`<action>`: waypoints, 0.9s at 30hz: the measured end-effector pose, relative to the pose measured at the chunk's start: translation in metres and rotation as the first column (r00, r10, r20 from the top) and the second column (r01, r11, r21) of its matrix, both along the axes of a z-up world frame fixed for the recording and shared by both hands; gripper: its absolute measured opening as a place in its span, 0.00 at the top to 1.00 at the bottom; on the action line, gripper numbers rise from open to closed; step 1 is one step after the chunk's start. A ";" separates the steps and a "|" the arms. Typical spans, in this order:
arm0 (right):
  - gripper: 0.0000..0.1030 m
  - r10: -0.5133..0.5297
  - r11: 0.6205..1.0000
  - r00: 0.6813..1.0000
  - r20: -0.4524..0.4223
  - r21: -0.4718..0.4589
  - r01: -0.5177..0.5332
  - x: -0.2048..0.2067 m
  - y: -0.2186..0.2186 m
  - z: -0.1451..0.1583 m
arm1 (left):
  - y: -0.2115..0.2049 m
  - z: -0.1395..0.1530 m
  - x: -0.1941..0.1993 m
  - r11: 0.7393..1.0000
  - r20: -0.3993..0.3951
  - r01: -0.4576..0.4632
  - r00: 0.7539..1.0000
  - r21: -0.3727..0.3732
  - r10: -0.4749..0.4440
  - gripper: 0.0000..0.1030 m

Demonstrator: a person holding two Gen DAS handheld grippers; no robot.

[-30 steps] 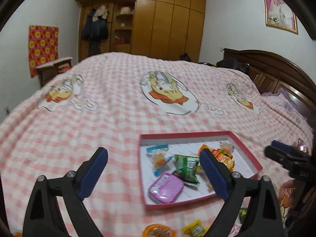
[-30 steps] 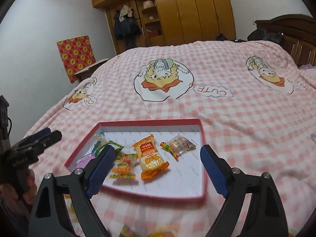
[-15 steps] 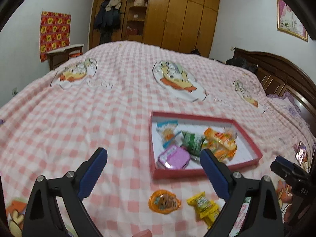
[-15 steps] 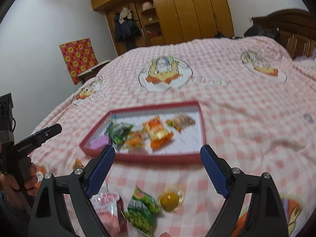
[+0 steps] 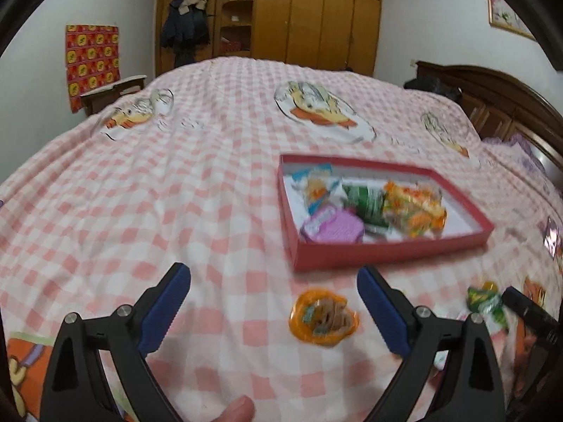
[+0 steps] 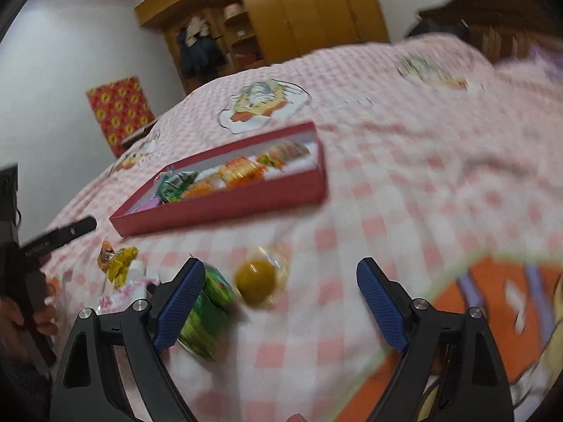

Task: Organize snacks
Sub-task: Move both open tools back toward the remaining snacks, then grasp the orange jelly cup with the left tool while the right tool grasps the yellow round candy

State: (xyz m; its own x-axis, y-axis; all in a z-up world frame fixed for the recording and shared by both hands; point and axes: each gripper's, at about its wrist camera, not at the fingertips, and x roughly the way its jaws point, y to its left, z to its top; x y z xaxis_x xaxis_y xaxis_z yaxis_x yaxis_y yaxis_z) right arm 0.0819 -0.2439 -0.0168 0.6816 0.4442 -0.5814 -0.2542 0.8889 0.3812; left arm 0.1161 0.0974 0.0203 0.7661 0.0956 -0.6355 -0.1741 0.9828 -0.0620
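Observation:
A shallow red box [image 5: 381, 256] [image 6: 225, 207] lies on the pink checked bedspread with several snack packets inside. Loose snacks lie in front of it. An orange round packet [image 5: 323, 316] sits between the wide-spread fingers of my left gripper [image 5: 274, 299], which is open and above it. My right gripper [image 6: 281, 292] is open too; a yellow jelly cup [image 6: 258, 281] lies between its fingers and a green packet [image 6: 207, 313] sits by its left finger [image 6: 179, 306]. A yellow packet [image 6: 121, 263] and a pink-white packet [image 6: 123, 295] lie further left.
The bed runs back to a wooden wardrobe [image 5: 299, 17] and a dark headboard [image 5: 499, 102] on the right. The other gripper's black tip [image 5: 531, 309] [image 6: 59, 235] shows at each view's edge, with a hand [image 6: 21, 320] holding it. A thumb tip [image 5: 235, 409] shows at the bottom.
Both grippers have sunk toward the bed and pulled back from the box, so the loose snacks in front of it came into view. The right view has rolled. Jaws stayed wide.

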 end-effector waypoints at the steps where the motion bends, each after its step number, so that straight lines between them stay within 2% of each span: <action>1: 0.13 -0.001 0.999 1.000 -0.009 0.036 0.001 0.000 -0.005 -0.002 | -0.001 -0.006 -0.001 1.000 -0.005 0.000 1.000 0.003 0.000 0.05; 4: 0.12 -0.001 0.999 1.000 -0.015 0.052 0.002 0.002 -0.007 -0.003 | -0.002 -0.023 0.000 1.000 -0.053 0.008 0.999 -0.009 -0.008 0.05; 8: 0.12 -0.003 1.000 1.000 -0.016 0.010 0.003 0.002 0.000 -0.002 | -0.001 -0.023 -0.003 0.999 -0.046 0.018 0.999 -0.028 -0.020 0.04; 11: 0.12 -0.003 1.000 1.000 -0.020 0.012 0.003 0.003 0.000 -0.003 | 0.003 -0.027 -0.001 0.999 -0.071 0.008 0.997 -0.049 -0.012 0.04; 21: 0.12 -0.003 1.000 1.000 -0.021 0.013 0.003 0.003 0.000 -0.004 | 0.005 -0.029 -0.003 0.997 -0.081 0.003 0.997 -0.077 -0.010 0.04; 25: 0.12 -0.003 1.000 1.000 -0.021 0.011 0.003 0.003 -0.001 -0.004 | -0.001 -0.030 -0.001 1.000 -0.099 0.001 0.995 -0.032 -0.004 0.04; 27: 0.12 -0.002 1.000 1.000 -0.021 0.015 0.003 0.003 -0.001 -0.004 | -0.005 -0.029 -0.002 1.000 -0.096 -0.001 0.995 -0.010 0.000 0.07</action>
State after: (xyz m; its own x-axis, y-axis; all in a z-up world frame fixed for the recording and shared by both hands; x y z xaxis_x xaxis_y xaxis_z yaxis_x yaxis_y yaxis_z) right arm 0.0846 -0.2448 -0.0207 0.6706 0.4515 -0.5886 -0.2437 0.8835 0.4000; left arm 0.1145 0.0928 -0.0084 0.7012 0.0891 -0.7073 -0.1798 0.9822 -0.0545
